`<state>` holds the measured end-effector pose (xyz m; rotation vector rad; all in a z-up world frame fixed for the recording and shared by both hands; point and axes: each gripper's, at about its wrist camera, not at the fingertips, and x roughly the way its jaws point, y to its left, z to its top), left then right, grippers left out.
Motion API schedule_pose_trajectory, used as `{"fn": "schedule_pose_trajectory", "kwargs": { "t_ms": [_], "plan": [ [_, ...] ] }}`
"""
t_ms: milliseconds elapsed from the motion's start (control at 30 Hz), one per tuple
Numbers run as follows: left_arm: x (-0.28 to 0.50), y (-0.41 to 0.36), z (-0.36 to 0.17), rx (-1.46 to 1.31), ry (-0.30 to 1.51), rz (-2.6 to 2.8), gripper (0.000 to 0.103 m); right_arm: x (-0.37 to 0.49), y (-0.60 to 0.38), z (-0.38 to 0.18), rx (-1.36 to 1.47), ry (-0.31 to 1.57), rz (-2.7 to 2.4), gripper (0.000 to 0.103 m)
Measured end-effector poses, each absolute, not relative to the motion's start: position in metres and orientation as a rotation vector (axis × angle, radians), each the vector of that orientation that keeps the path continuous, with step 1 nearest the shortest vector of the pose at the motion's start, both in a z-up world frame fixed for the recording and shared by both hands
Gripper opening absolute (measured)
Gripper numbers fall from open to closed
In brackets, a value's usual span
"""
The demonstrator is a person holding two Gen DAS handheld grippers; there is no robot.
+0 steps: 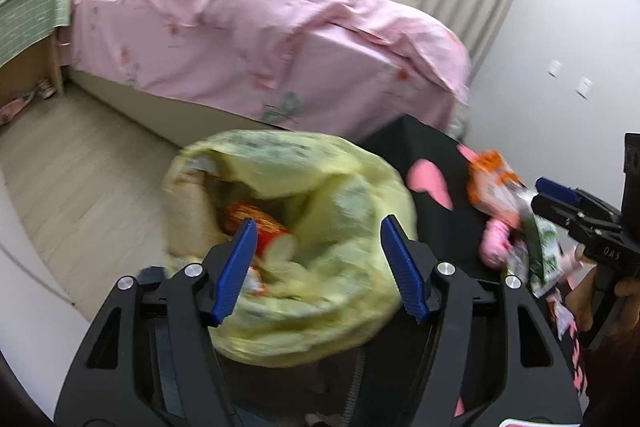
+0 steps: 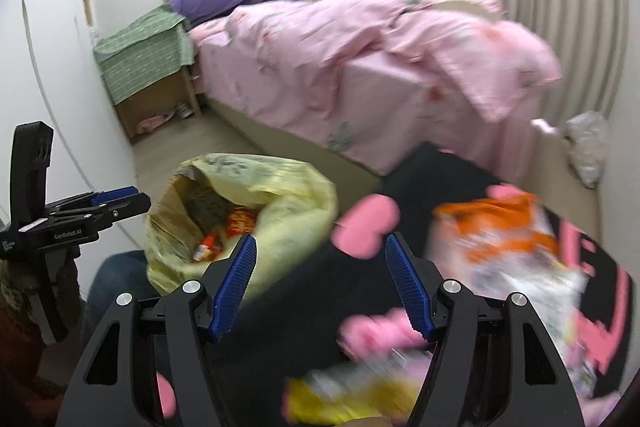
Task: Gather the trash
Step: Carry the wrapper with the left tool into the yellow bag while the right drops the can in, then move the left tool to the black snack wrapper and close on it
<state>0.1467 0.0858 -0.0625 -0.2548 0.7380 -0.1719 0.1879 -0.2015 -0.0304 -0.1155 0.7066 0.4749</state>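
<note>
Next step: we judge it best to swing the right gripper (image 2: 320,283) onto one wrapper, the orange packet (image 2: 492,239), and pinch an edge.
Tongs: both sets apart, nothing between; left gripper (image 1: 318,269) hovers above the yellow bag (image 1: 340,187).
Trash: wrappers lie on the black rug (image 2: 312,283), bag beside it.
Far: pink bed (image 2: 360,67).

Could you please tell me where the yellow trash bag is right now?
The yellow trash bag sits open on the floor beside the bed, left of the black rug, directly ahead of the left gripper.
</note>
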Motion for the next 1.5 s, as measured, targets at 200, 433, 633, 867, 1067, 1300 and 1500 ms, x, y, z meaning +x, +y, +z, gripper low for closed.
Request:
{"fn": "schedule_pose_trajectory", "kwargs": {
  "t_ms": [200,433,633,867,1067,1300,1500],
  "plan": [
    [0.134,0.013,-0.068,-0.164,0.777,-0.354,0.061,0.131,-0.286,-0.036,-0.103,0.680,0.273,0.064],
    [0.121,-0.071,-0.073,-0.051,0.801,-0.576,0.061,0.067,-0.364,-0.055,-0.005,0.655,0.178,0.069],
    [0.117,-0.117,-0.075,-0.013,0.817,-0.649,0.061,0.044,-0.393,-0.079,-0.043,0.808,0.102,0.069],
    [0.093,-0.159,-0.084,0.049,0.852,-0.778,0.061,0.027,-0.418,-0.105,-0.070,0.848,-0.071,0.069],
    [0.095,-0.196,-0.099,0.028,0.953,-0.812,0.061,0.015,-0.426,-0.108,-0.052,0.841,-0.098,0.069],
    [0.100,-0.215,-0.115,0.014,1.041,-0.826,0.030,0.012,-0.419,-0.110,0.034,0.820,-0.010,0.069],
    [0.095,-0.184,-0.103,0.062,0.981,-0.747,0.018,0.028,-0.384,-0.116,-0.056,0.825,0.049,0.069]
  ]
}}
